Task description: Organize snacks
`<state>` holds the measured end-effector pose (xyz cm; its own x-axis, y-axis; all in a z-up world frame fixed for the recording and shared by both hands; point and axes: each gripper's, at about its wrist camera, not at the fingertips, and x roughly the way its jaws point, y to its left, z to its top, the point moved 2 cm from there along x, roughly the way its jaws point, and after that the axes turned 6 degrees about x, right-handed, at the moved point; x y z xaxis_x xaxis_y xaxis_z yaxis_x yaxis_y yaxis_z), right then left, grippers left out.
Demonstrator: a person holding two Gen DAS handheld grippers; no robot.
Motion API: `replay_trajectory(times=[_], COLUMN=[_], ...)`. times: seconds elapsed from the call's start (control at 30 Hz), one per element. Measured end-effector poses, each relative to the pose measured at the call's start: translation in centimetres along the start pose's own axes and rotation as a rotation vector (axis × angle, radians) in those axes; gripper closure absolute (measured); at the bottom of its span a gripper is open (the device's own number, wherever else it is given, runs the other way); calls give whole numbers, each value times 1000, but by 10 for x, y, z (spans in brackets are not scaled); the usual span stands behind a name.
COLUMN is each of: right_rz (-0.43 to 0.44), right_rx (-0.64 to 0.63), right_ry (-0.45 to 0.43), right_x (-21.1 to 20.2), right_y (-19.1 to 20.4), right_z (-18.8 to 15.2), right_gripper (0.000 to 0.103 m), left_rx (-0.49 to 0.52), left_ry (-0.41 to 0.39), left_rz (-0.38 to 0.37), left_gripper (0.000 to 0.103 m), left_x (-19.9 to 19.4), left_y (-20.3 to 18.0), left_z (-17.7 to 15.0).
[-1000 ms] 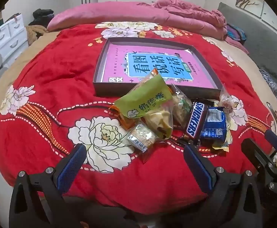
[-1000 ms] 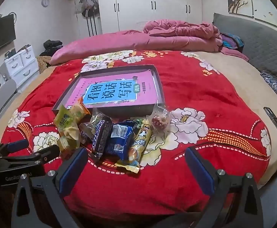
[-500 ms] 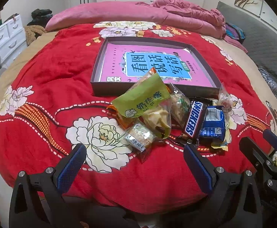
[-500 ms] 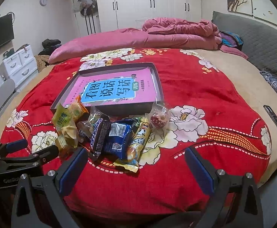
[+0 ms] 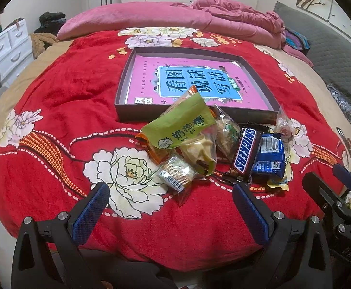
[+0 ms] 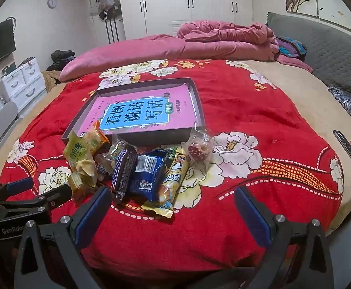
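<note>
Here both grippers, left gripper and right gripper, spread wide, holding nothing, low over the red blanket. Snack pile lies just before the dark tray, touching its near wall.

Both wrist cameras sit low at the foot of the bed, facing its headboard end. The left view sits nearer the snack pile; the right looks from further right. Both share the tray and snacks.
</note>
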<state>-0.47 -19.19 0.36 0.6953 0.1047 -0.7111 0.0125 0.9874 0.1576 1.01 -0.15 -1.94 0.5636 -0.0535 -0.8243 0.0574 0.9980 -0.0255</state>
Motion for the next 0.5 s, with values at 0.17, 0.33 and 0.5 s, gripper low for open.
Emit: replay_trajectory(times=[0.17, 0.33, 0.5], right_rz=[0, 0, 1], right_rx=[-1, 0, 6], right_ry=[1, 4, 6], right_x=[0, 2, 3], right_y=[1, 1, 1], right_z=[0, -1, -1], right_gripper=[0, 0, 0], left_rx=[-3, -1, -2], left_ry=[3, 5, 5], left_rz=[-4, -8, -11], left_gripper=[1, 1, 1], left_x=[0, 1, 2], left_y=[0, -1, -1], left_z=[0, 0, 0])
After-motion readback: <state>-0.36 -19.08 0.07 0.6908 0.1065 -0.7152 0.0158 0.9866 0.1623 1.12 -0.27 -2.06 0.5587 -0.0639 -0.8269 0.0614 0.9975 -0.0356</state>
